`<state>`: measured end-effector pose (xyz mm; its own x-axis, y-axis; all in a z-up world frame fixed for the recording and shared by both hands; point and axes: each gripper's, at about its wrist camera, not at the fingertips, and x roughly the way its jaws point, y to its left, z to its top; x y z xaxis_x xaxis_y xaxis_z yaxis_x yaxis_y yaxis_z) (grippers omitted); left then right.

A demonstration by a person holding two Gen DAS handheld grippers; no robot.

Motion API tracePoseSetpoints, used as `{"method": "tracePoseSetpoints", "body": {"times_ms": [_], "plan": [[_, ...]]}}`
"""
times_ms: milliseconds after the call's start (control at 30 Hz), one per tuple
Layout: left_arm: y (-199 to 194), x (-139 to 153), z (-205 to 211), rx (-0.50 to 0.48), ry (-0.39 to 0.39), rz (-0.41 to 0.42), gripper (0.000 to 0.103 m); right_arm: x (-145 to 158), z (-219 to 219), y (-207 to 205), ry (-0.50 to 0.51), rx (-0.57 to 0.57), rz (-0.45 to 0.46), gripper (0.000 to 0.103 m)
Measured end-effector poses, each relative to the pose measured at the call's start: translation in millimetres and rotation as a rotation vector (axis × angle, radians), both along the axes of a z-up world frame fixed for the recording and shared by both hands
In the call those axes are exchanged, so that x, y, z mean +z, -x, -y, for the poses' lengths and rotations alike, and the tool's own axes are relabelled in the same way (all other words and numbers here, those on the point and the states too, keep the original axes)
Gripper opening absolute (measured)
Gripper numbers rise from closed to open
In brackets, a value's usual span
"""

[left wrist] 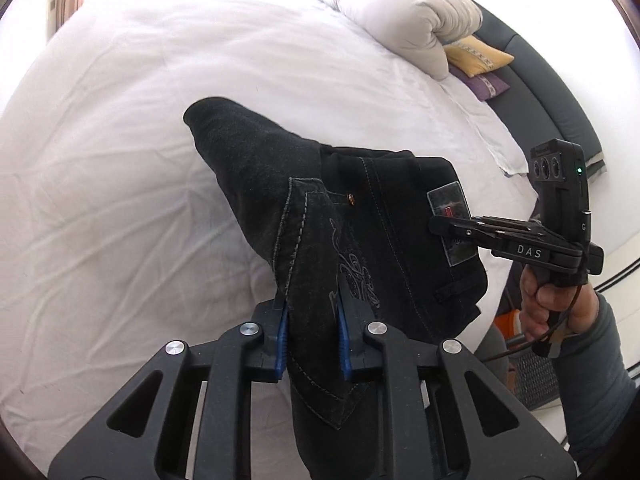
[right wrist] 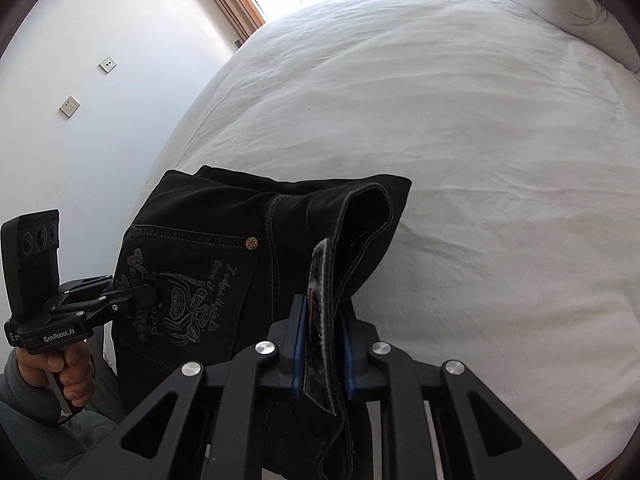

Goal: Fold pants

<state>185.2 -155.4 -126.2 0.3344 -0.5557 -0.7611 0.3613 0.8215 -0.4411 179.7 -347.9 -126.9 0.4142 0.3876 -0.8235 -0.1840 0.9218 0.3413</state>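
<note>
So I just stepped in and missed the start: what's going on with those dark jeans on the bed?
A person is folding black jeans over a white bed, holding a handheld tool in each hand. The left tool is clamped on the denim beside the embroidered back pocket; the right tool is clamped on the waistband at its patch. The gripped end is raised, and the rest hangs toward the sheet.
</note>
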Motion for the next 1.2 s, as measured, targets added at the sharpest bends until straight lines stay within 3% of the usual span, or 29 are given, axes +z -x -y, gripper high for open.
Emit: {"method": "tracePoseSetpoints", "body": {"times_ms": [167, 400, 600, 667, 733, 833, 933, 1033, 1200], "plan": [[-24.3, 18.1, -19.2, 0.034, -0.014, 0.042, 0.017, 18.5, -10.8, -21.3, -0.004, 0.023, 0.050, 0.016], [-87.3, 20.3, -56.1, 0.084, -0.064, 0.070, 0.017, 11.9, -23.4, -73.5, -0.018, 0.046, 0.049, 0.016], [-127.8, -25.0, -82.1, 0.101, -0.087, 0.007, 0.018, -29.7, -15.7, -116.4, -0.095, 0.035, -0.050, 0.017], [-131.7, -40.1, -86.1, 0.099, -0.079, -0.004, 0.022, -47.7, -8.1, -127.0, -0.165, 0.012, -0.097, 0.022], [-131.6, -49.7, -88.4, 0.107, -0.065, -0.001, 0.030, -64.8, 7.1, -127.2, -0.225, -0.024, -0.132, 0.039], [-130.3, -58.6, -90.1, 0.125, -0.029, 0.007, 0.041, -78.0, 22.8, -120.1, -0.356, -0.035, -0.127, 0.041], [-127.2, -61.8, -98.8, 0.127, 0.012, 0.020, 0.043, -80.3, 33.5, -114.2, -0.430, -0.046, -0.121, 0.047], [-120.8, -61.5, -106.1, 0.130, 0.026, 0.023, 0.045, -73.6, 46.4, -101.4, -0.452, -0.077, -0.109, 0.053], [-99.5, -47.1, -126.3, 0.197, 0.045, 0.068, 0.046, -62.6, 66.2, -87.1, -0.435, -0.160, -0.080, 0.054]]}}
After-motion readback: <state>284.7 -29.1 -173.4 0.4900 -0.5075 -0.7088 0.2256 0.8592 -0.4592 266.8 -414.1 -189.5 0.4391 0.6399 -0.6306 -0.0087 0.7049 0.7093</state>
